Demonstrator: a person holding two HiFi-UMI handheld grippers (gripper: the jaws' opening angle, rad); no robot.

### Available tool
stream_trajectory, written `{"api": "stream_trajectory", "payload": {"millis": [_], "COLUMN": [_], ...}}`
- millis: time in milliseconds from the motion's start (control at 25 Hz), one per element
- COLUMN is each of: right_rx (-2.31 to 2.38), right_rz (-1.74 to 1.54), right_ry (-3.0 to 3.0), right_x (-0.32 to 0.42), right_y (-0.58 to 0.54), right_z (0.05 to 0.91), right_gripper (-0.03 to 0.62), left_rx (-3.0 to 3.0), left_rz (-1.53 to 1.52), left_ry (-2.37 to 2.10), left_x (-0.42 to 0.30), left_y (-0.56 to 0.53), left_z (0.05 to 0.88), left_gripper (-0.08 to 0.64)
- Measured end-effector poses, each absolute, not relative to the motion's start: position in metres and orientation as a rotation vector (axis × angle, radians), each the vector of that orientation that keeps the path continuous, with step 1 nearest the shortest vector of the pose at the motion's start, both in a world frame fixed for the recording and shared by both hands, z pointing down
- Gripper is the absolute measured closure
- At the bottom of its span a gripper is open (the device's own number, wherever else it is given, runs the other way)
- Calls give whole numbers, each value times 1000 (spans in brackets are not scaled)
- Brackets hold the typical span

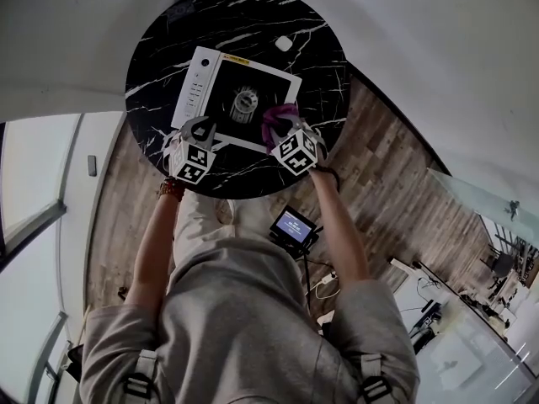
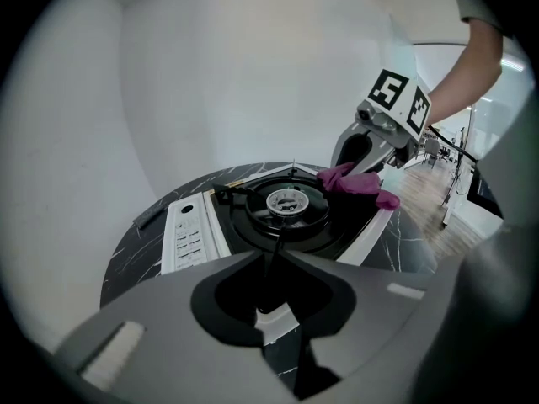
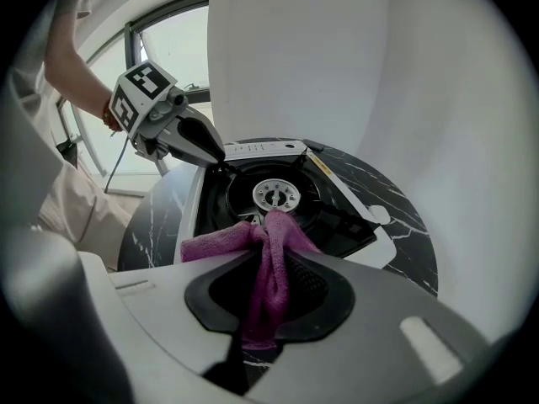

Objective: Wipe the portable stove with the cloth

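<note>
A white portable stove (image 1: pixel 195 87) with a black top and a round burner (image 1: pixel 244 101) lies on a round black marble table (image 1: pixel 160 66). My right gripper (image 1: pixel 286 126) is shut on a purple cloth (image 1: pixel 278 116), which rests on the stove's near right part beside the burner. In the right gripper view the cloth (image 3: pixel 269 242) runs up between the jaws onto the black top. My left gripper (image 1: pixel 200 127) sits at the stove's near left edge. Its jaws (image 2: pixel 274 255) stand nearly together over the white rim (image 2: pixel 268 320).
A small white object (image 1: pixel 284 44) lies on the table beyond the stove. The table's edge is close behind both grippers. On the wooden floor below stands a small device with a lit screen (image 1: pixel 292 225). A person's arms reach to both grippers.
</note>
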State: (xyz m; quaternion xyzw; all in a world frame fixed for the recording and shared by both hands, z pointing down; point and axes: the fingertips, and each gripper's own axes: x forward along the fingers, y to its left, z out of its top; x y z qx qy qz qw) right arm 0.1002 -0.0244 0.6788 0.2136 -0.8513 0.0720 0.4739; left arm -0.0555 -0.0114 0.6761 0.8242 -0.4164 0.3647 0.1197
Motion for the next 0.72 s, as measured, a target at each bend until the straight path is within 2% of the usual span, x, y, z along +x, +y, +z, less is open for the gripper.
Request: {"api": "stream_trajectory", "payload": {"millis": [520, 720], "right_rx": [172, 361], "right_rz": [617, 711], "right_ry": [-2101, -2268], "right_x": [108, 124], "right_y": [4, -43], "right_z": [677, 642], "right_gripper": [517, 514], "left_rx": [2387, 2402], "left_rz": [1079, 1102], "left_ry": [-1208, -1186], "left_x": [-57, -56], "left_y": [-9, -10], "left_z": [681, 682], "left_gripper": [509, 511]}}
